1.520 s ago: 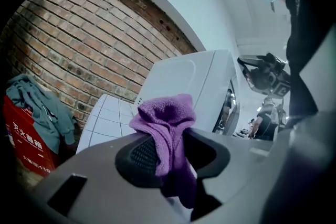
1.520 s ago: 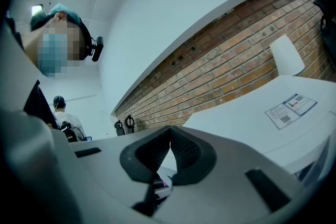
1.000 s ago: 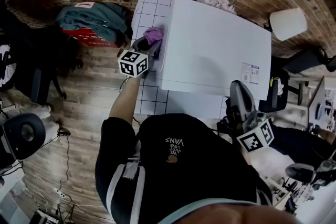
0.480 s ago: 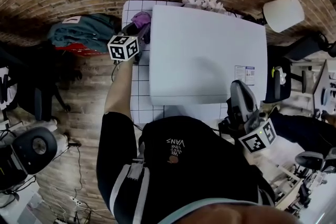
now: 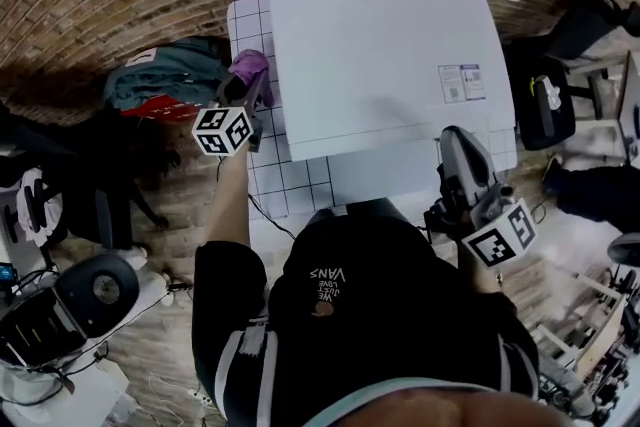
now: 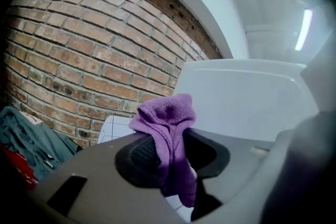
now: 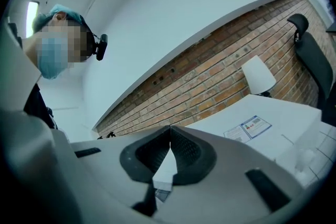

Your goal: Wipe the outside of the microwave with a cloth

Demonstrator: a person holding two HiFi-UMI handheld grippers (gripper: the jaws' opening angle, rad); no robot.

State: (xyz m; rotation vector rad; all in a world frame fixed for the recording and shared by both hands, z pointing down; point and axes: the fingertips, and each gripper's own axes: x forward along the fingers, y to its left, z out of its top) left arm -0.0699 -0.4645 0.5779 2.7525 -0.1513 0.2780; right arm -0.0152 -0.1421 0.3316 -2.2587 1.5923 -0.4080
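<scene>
The left arm (image 5: pixel 228 210) reaches straight forward from a black sleeve with white stripes, the forearm bare. It ends in the grey plastic left tongs (image 5: pixel 252 87), which carry a black-and-white marker cube (image 5: pixel 222 130) on their upper side. Their jaws are clamped on a purple terry cloth (image 6: pixel 167 126) that bunches above the black pads and hangs down below them. The grey plastic right tongs (image 5: pixel 449 137) are held close to the right side of the black-clad torso and point forward. Their jaws are pressed together, empty, the ribbed pads meeting at the tips. The right arm is mostly hidden behind the torso.
</scene>
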